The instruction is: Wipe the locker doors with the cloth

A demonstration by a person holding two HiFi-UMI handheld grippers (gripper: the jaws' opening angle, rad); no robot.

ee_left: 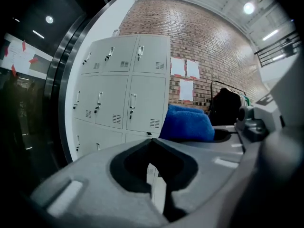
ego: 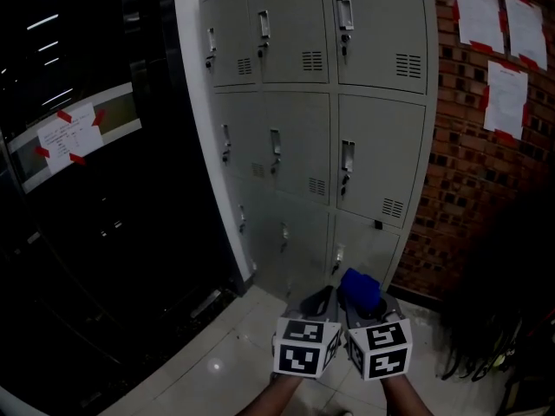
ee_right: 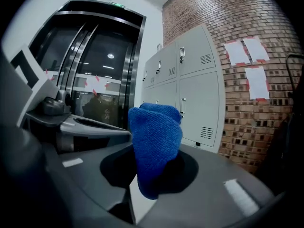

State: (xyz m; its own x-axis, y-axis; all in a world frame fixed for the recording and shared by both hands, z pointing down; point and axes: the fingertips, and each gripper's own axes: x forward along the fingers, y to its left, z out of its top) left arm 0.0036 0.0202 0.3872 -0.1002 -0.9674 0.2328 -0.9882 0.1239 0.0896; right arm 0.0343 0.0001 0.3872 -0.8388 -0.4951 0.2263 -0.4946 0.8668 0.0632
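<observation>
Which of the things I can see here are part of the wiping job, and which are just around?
For the job: blue cloth, clamped in the right gripper; grey locker doors; left gripper, shut and empty.
Just around: taped papers on the brick wall; dark glass doors at left.

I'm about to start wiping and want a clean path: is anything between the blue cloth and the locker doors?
Nothing visible. The right gripper holds the cloth facing the locker doors, with only open tiled floor between them.
</observation>
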